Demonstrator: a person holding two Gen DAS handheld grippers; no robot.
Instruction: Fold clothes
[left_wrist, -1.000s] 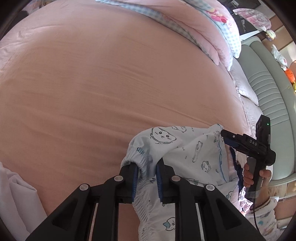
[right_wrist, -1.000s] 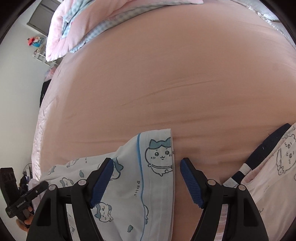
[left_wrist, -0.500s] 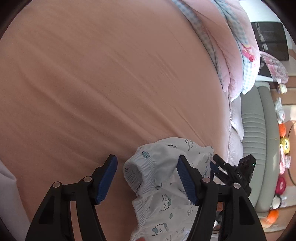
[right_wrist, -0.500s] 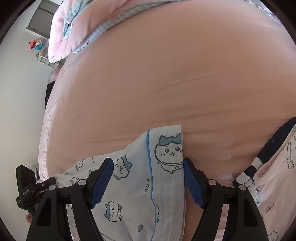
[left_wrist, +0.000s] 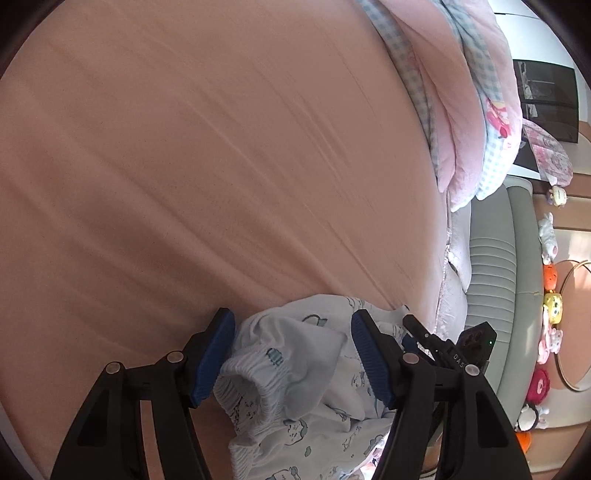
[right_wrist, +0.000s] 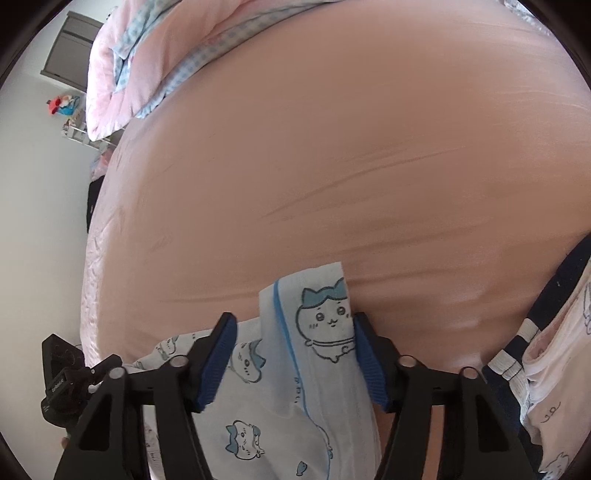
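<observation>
Below, pyjama garment (left_wrist: 295, 373) cut off by frame.

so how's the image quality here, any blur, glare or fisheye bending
Left wrist view: the peach bedsheet is streaked with motion blur, while the white printed garment and blue finger pads are sharper. Right wrist view: crisp cat print, no harsh glare, the bed bulges like a dome, and dark vignetting rings the corners.

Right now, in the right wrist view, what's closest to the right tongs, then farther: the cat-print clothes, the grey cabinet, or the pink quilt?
1. Cat-print clothes: between the right tongs.
2. Pink quilt: far, upper left.
3. Grey cabinet: beyond the quilt, top left.
</observation>
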